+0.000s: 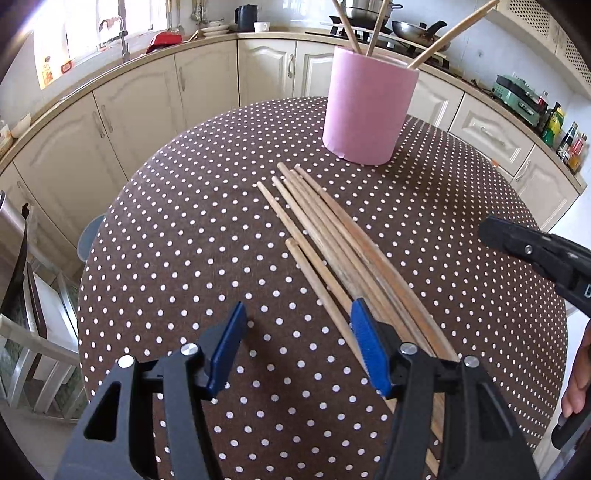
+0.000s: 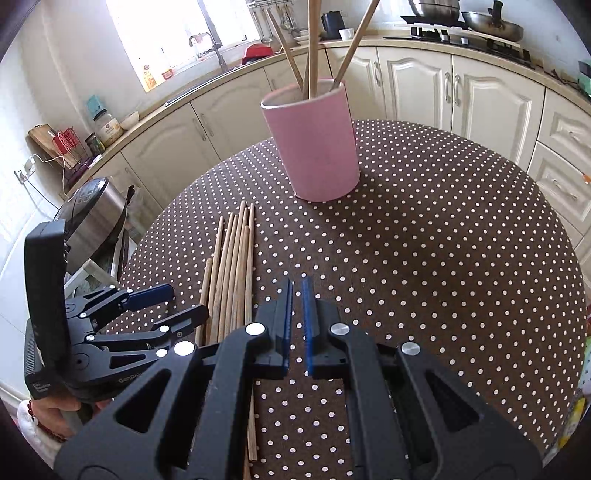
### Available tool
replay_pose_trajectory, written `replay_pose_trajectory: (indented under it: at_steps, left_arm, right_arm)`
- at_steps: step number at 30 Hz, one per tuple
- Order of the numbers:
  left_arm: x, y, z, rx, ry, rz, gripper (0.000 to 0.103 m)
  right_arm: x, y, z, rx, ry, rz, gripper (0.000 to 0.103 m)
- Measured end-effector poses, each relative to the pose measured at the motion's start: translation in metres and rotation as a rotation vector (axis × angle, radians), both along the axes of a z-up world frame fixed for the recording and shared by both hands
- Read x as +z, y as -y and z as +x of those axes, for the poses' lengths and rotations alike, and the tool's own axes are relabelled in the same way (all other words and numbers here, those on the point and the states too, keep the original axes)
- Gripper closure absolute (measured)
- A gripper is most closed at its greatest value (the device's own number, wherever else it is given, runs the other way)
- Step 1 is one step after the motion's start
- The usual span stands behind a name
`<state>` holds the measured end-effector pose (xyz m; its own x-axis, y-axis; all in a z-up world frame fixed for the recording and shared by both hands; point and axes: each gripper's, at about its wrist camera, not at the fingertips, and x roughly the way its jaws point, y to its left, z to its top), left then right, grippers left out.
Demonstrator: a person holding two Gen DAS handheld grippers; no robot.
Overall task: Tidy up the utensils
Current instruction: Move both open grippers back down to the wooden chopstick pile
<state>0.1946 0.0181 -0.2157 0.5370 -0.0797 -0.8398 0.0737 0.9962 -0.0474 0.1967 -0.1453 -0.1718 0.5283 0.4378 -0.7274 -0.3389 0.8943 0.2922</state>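
Note:
Several wooden chopsticks (image 1: 332,236) (image 2: 236,266) lie in a loose bundle on the brown polka-dot table (image 1: 184,258) (image 2: 443,258). Behind them stands a pink cup (image 1: 369,110) (image 2: 314,147) with three chopsticks (image 1: 347,29) (image 2: 314,48) upright inside. My left gripper (image 1: 298,310) (image 2: 188,301) hovers open just above the near end of the bundle, its right pad over the sticks and one stick running below the gap. To the right of the bundle, my right gripper (image 2: 297,280) (image 1: 487,230) is shut with nothing in it.
Cream cabinets and a counter curve around the table. A stove with a wok (image 1: 417,31) is at the back. A rice cooker (image 2: 92,214) and a white chair (image 1: 37,332) stand off the table's left edge. A hand (image 1: 576,387) holds the right gripper.

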Motion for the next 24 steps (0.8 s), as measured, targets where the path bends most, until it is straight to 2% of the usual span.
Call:
replay_pose_trajectory:
  at_steps: [4, 6, 9, 14, 15, 18, 20, 21, 24]
  left_arm:
    - [-0.001, -0.002, 0.008, 0.016, -0.002, 0.027, 0.034]
    - [-0.001, -0.005, 0.012, 0.023, -0.011, 0.019, 0.034]
    - [-0.002, -0.005, 0.012, 0.011, -0.013, 0.054, 0.034]
    - [-0.003, -0.004, 0.011, 0.002, -0.012, 0.068, 0.034]
    - [-0.004, -0.004, 0.011, 0.001, -0.007, 0.071, 0.037]
    - [-0.003, -0.005, 0.011, -0.004, 0.016, 0.072, 0.061]
    - [-0.001, -0.008, 0.012, 0.000, 0.016, 0.064, 0.071]
    - [-0.001, -0.011, 0.014, 0.001, 0.017, 0.056, 0.079]
    - [0.000, -0.019, 0.017, 0.007, 0.012, 0.019, 0.086]
  right_arm:
    - [-0.004, -0.003, 0.003, 0.005, -0.012, 0.002, 0.097]
    - [-0.006, -0.004, 0.006, 0.009, -0.017, 0.001, 0.097]
    - [-0.009, -0.007, 0.008, 0.019, -0.024, -0.002, 0.096]
    - [-0.015, -0.014, 0.012, 0.032, -0.040, -0.009, 0.096]
    - [-0.016, -0.016, 0.012, 0.035, -0.041, -0.008, 0.096]
    - [-0.017, -0.024, 0.015, 0.048, -0.046, -0.017, 0.096]
    - [-0.018, -0.031, 0.019, 0.063, -0.053, -0.028, 0.096]
    - [-0.019, -0.034, 0.021, 0.070, -0.057, -0.032, 0.097]
    - [-0.022, -0.048, 0.026, 0.101, -0.069, -0.044, 0.096]
